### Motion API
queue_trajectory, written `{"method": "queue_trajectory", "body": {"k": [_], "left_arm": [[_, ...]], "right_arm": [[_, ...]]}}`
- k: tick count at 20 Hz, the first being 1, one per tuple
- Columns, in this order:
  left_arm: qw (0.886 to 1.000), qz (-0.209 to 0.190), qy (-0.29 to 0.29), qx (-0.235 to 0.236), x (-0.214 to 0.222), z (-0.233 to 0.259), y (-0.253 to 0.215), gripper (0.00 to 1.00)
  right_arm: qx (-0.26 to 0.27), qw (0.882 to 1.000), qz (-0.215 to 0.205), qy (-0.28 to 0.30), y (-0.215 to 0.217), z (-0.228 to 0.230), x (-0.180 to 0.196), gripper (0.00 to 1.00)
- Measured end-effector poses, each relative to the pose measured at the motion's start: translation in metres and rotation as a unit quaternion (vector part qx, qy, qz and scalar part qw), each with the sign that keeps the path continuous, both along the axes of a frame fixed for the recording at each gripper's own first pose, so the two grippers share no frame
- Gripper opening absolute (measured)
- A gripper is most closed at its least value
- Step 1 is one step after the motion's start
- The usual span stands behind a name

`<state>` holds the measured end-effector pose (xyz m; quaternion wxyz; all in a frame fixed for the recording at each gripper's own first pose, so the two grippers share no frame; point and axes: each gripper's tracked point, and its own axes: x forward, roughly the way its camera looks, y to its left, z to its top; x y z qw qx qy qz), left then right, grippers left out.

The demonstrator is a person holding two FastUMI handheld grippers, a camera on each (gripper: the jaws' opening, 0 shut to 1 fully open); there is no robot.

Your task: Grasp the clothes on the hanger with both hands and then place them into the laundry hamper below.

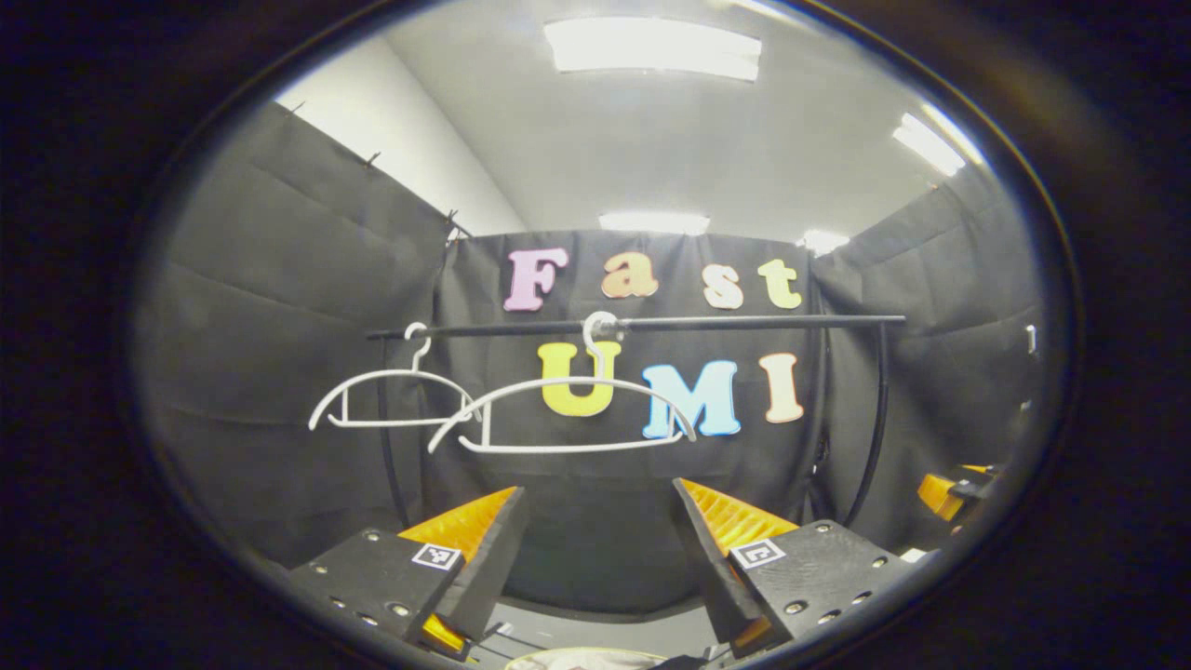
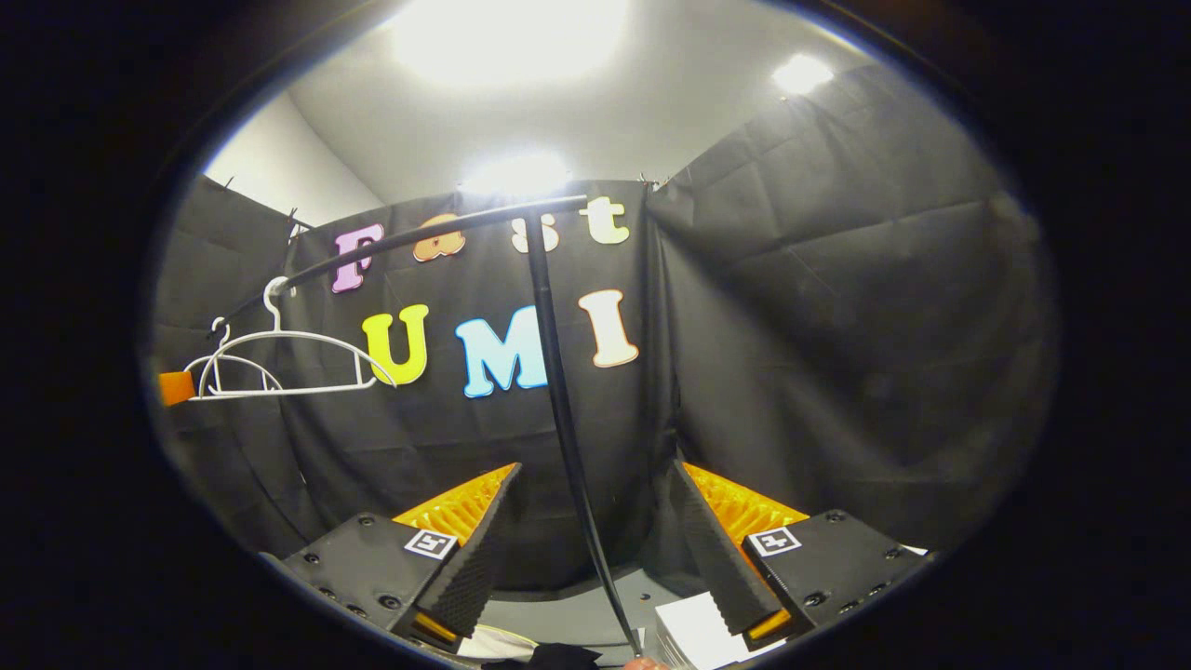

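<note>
Two white hangers (image 1: 502, 409) hung bare on the rail (image 1: 633, 325). Left tongs (image 1: 595, 558) and right tongs (image 2: 595, 549) stood apart, empty; best withdrawn clear of the rail's upright.

The left gripper (image 1: 595, 549) points level and forward, its fingers spread wide with nothing between them. The right gripper (image 2: 595, 549) is also level, jaws parted and holding nothing. At the far right of the left gripper view, the right gripper's orange edge shows.
</note>
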<state>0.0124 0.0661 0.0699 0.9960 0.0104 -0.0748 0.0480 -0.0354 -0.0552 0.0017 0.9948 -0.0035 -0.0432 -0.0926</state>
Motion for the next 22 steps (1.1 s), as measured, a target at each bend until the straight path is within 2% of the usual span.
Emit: {"method": "queue_trajectory", "body": {"k": [3, 9, 13, 17, 22], "left_arm": [[1.0, -0.001, 0.008, 0.01, -0.002, -0.016, 0.001, 0.89], [0.998, -0.057, 0.038, -0.014, 0.005, -0.057, -0.02, 0.9], [0.998, -0.062, 0.026, -0.015, 0.01, -0.057, -0.017, 0.89], [0.997, -0.067, 0.032, -0.017, 0.014, -0.066, -0.018, 0.89], [0.997, -0.053, 0.047, -0.021, 0.017, -0.082, -0.012, 0.89]], "right_arm": [[-0.011, 1.0, -0.015, -0.023, 0.003, 0.005, -0.012, 0.97], [-0.026, 0.999, -0.022, -0.011, 0.016, -0.009, -0.026, 0.98], [-0.021, 1.0, -0.014, -0.004, 0.023, -0.014, -0.038, 0.98], [-0.026, 0.999, -0.034, 0.004, 0.016, -0.018, -0.047, 0.98], [-0.022, 0.999, -0.041, 0.003, 0.018, -0.021, -0.049, 0.98]]}}
